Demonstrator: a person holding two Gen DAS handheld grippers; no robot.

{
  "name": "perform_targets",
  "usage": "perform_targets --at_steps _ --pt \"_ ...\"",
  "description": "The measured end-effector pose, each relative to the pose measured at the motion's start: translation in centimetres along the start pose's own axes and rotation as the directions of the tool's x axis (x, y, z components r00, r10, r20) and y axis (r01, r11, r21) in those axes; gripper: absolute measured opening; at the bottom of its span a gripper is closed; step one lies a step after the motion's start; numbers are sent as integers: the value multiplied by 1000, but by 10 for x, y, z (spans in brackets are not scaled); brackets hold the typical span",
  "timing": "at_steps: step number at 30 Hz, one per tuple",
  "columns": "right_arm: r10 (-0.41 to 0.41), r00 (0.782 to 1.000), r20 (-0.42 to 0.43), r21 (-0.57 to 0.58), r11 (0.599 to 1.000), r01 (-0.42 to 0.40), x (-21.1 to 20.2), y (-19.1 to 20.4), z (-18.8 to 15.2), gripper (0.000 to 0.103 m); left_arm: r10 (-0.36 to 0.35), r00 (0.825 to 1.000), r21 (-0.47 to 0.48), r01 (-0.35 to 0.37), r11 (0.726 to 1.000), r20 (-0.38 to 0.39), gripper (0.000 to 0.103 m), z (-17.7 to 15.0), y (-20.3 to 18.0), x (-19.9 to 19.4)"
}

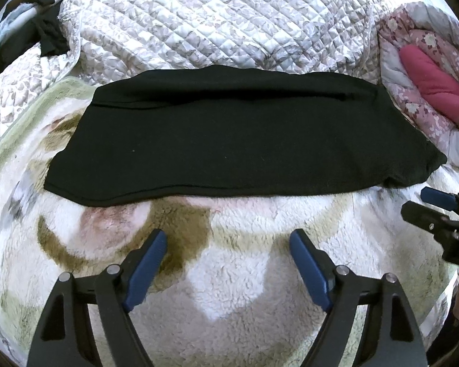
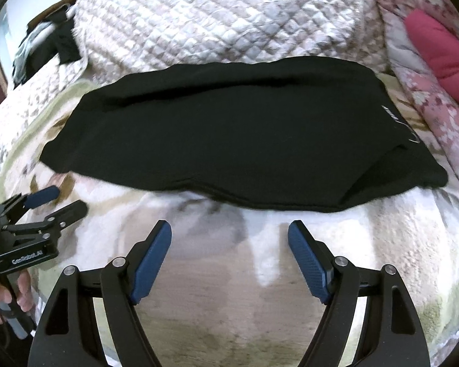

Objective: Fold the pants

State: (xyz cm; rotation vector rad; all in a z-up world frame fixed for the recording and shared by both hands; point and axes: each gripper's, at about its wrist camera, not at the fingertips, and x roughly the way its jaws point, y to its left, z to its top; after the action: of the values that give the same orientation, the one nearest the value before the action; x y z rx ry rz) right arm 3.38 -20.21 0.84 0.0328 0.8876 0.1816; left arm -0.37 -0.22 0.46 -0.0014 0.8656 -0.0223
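A home bedroom: quilted bedspread [image 1: 199, 15], fleece blanket [image 1: 229, 275], floral comforter [image 1: 413, 98].

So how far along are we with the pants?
Done: the pants lie flat on the fleece blanket as a long black band, edges roughly aligned, apparently leg over leg. In hand: nothing; the left gripper and right gripper are both open, short of the near edge. Left: probably folding end to end, since it's still one long strip.

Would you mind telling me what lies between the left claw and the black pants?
Only bare fleece blanket: the left wrist view shows nothing else between the open left claw and the near edge of the pants.
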Motion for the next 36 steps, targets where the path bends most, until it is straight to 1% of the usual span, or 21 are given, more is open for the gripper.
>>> perform_targets --at_steps 4,7,9,12,14,16,23,26,28,29,30,31,32,33,34,35,36 --pt "6 1000 1 51 999 -6 -2 -14 3 79 -2 1000 -15 2 1000 6 84 0 5 -1" --pt "-17 1000 13 76 997 16 -5 -21 5 79 -2 1000 -33 3 999 13 84 2 10 -2" --pt "-26 1000 18 115 993 24 -7 -31 8 79 1 1000 -55 0 998 15 84 3 16 -2" --pt "-32 999 8 214 976 29 -5 -53 9 79 -4 1000 -126 4 992 3 84 6 34 1" --pt "-8 1000 -2 288 958 8 -2 -68 8 79 -16 1000 -189 13 982 -15 84 8 47 6" --pt "15 1000 7 339 941 -16 0 -77 7 79 -43 999 -251 35 967 -26 84 8 60 11" --pt "24 999 44 393 919 -39 14 -90 24 79 -83 997 -323 80 943 3 84 18 75 26" --pt "33 996 77 425 903 -63 17 -101 30 78 -109 994 -380 107 919 17 83 24 88 33" --pt "27 995 101 449 891 -70 17 -109 36 73 -122 992 -411 124 903 32 83 29 96 37" --pt "21 994 109 460 885 -69 17 -113 38 70 -116 993 -417 120 901 36 83 31 98 39" --pt "13 993 114 472 879 -65 18 -117 41 62 -93 995 -423 98 901 32 82 33 101 41" --pt "5 993 115 481 874 -60 18 -120 42 54 -79 997 -436 83 896 28 77 34 106 44" --pt "-5 993 119 495 867 -55 18 -125 43 50 -74 997 -458 79 885 30 71 35 112 47" --pt "-18 992 122 512 857 -48 18 -131 45 41 -70 997 -477 77 875 33 69 35 117 48" --pt "-23 992 122 522 852 -44 18 -134 45 34 -64 997 -492 73 868 34 64 36 121 49" --pt "-29 992 124 534 844 -42 19 -139 45 31 -56 998 -499 66 864 35 58 37 124 50" --pt "-34 991 126 542 839 -40 19 -142 45 25 -44 998 -503 56 863 35 55 38 126 50"
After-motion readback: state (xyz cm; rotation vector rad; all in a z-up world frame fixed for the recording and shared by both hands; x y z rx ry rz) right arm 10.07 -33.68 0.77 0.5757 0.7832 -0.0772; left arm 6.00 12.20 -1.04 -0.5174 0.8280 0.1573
